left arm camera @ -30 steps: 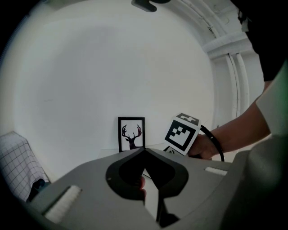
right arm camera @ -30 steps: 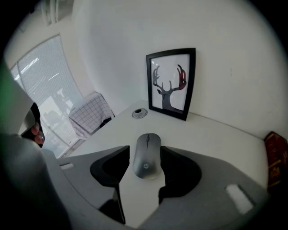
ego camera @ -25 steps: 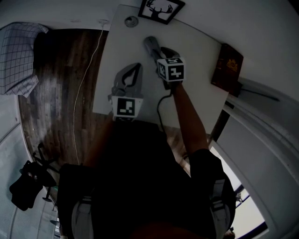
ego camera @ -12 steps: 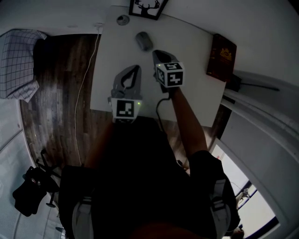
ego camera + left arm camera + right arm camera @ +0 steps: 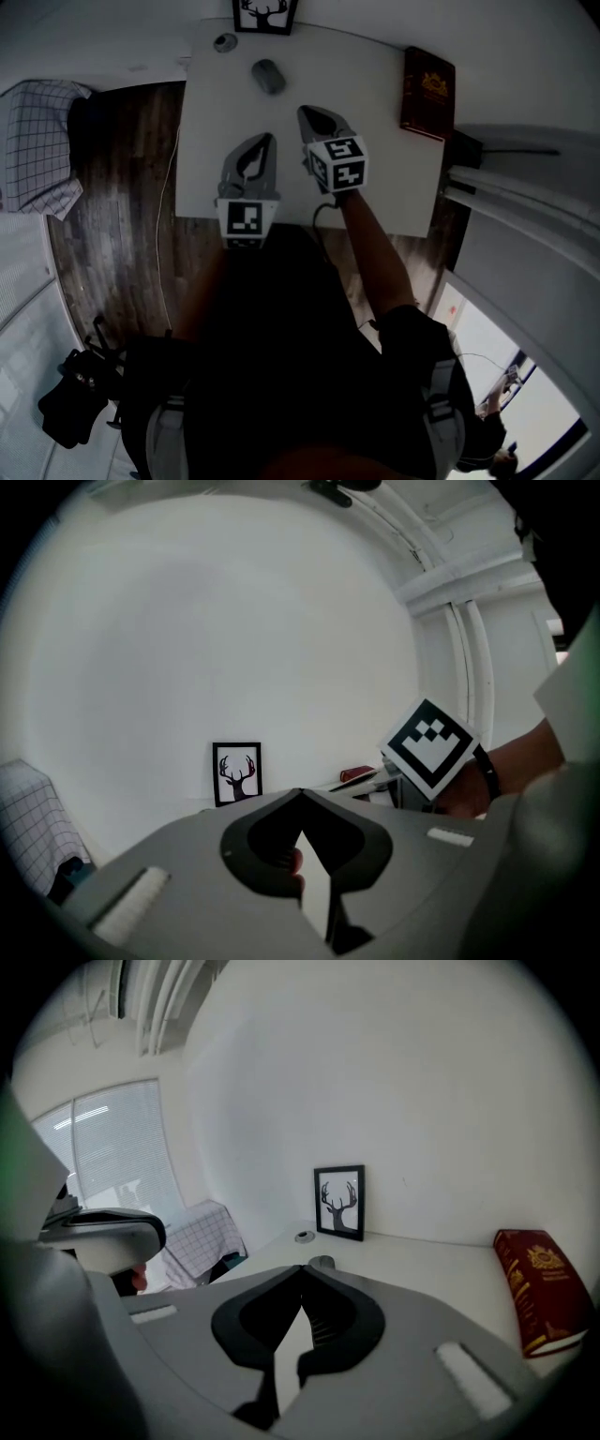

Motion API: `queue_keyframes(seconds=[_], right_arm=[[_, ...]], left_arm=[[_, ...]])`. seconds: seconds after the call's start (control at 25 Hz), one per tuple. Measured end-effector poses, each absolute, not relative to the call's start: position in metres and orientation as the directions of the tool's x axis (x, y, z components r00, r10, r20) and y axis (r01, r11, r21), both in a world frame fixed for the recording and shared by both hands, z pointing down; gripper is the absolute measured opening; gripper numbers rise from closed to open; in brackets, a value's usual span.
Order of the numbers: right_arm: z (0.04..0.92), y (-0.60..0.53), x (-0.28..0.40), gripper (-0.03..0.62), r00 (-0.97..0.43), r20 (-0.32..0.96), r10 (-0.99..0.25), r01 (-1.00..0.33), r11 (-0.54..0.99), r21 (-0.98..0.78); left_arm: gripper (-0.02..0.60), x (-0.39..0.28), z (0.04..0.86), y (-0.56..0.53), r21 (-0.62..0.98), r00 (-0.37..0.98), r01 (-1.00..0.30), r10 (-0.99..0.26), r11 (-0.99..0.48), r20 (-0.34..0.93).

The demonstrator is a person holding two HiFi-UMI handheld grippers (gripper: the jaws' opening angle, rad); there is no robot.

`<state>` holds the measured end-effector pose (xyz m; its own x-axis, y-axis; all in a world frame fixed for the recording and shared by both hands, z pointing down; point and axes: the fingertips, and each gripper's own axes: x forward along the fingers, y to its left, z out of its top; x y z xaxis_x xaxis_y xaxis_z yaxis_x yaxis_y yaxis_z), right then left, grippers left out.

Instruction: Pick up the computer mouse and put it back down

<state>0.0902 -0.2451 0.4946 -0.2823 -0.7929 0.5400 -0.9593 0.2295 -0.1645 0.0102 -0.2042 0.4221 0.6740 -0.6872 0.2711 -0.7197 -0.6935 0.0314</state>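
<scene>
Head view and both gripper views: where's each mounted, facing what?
Head view: on the head, steeply down at table, mouse; left tool, right tool, right forearm, torso.
Left gripper view: on left tool, toward wall and deer picture; own shut jaws, right hand.
Right gripper view: on right tool, across the table to red book; own shut jaws.
All three share the deer picture.

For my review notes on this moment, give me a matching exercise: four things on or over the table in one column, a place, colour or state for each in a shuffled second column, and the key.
Things:
1 mouse
2 book
3 deer picture
4 right claw

Descriptions:
A shut, with nothing in it
B dark red, lying near the table's right edge
C grey, lying free with nothing touching it
D black-framed, standing upright at the far edge

Pairs: 1-C; 2-B; 3-D; 4-A
</scene>
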Motion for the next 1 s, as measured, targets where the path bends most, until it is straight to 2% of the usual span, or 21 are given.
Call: queue_keyframes(seconds=[0.44,1.0], right_arm=[[0.417,-0.179,0.111,0.014,-0.234,0.360,-0.903,-0.972,0.218,-0.086],[0.360,-0.108,0.140,0.014,-0.173,0.179,-0.968,-0.984,0.162,-0.075]], left_arm=[[-0.002,0.053,0.390,-0.153,0.021,0.723,-0.674,-0.654,-0.738,0.225],[-0.002,0.086,0.359,-0.116,0.031,0.738,-0.665,-0.651,-0.746,0.179]])
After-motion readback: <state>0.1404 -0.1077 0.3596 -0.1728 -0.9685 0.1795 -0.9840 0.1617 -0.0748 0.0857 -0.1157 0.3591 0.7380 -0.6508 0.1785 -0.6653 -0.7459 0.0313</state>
